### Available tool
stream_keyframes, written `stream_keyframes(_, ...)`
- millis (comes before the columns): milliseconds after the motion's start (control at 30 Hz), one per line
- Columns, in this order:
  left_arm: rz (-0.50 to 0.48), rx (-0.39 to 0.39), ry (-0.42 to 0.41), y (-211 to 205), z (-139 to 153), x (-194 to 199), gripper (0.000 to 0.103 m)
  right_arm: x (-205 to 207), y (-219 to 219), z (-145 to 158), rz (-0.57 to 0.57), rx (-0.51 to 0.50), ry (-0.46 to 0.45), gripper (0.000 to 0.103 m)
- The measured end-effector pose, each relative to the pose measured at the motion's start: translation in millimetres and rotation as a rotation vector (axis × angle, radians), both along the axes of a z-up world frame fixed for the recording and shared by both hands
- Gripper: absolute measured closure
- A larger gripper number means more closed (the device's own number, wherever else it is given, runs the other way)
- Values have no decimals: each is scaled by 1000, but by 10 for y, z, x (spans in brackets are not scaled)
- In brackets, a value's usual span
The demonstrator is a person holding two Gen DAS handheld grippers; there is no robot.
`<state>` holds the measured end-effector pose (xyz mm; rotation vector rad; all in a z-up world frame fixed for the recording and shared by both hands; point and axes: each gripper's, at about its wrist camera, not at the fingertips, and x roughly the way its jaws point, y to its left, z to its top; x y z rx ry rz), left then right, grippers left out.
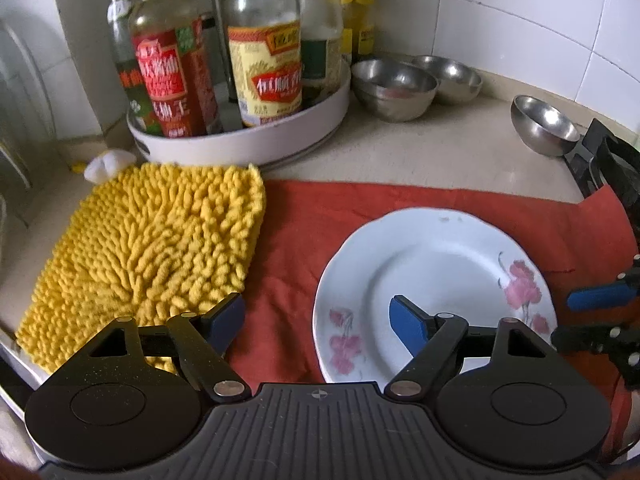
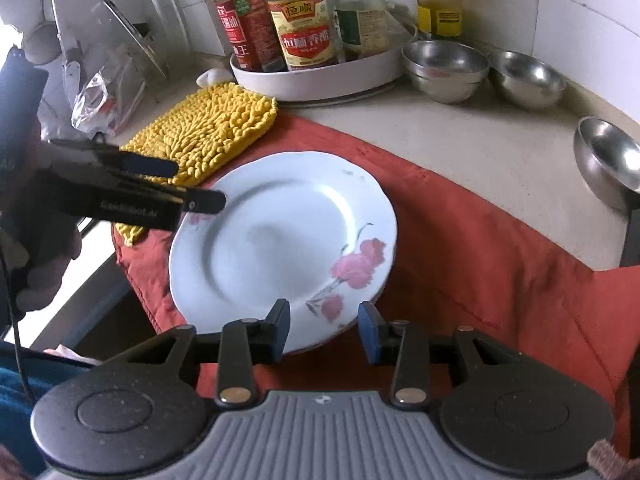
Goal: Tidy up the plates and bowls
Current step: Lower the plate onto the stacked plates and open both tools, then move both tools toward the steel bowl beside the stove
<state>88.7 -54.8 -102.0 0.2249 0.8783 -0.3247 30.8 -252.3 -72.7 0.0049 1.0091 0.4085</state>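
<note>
The right tongs point(image 2: 324, 330) are seen nearest, held partly open just above the near rim of the plate point(image 2: 280, 240); the pads stand clear of the rim and nothing is gripped. The left tongs point(image 1: 318, 322) are spread wide and empty, with one blue pad point(image 1: 408, 326) poised over the plate's left portion and the other over the edge of the yellow mat point(image 1: 152, 256). In the right wrist view the left tongs are seen from the side, above the plate's far-left rim.

The plate, white with pink flower prints, lies flat on the red cloth point(image 2: 480, 280), which is spread over the tabletop point(image 2: 460, 136). The yellow chenille mat is laid beside the plate, overlapping the cloth's left edge.

Farther back, a single steel bowl point(image 2: 608, 164) is found at the right, tilted on its side. At the rear, stacked steel bowls point(image 2: 444, 68) and a second steel bowl point(image 2: 528, 78) are placed just beside a white round tray point(image 2: 320, 80) loaded with sauce bottles point(image 2: 300, 24), against the tiled wall point(image 1: 520, 8).
</note>
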Motion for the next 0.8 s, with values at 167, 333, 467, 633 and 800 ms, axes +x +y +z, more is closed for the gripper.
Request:
stream_keyframes(167,-22,25,-31,-175,88,32,17,27,-211,96,-82,11,-39,68)
stream_keyframes(333,-42,47,-51,-358,146,92,16,102,-353,213,-160,20,-94,68)
stream_keyframes(467,-58,53,-67,-471,194,183,13,230,-420,260,-200,39,-111,67)
stream_keyframes(633,-68,32,-46,-578,202,394,13,400,-477,279,-238,28,-130,65)
stream_keyframes(800,-81,23,-50,-723,244,571,13,611,-573,322,-278,29,-136,65)
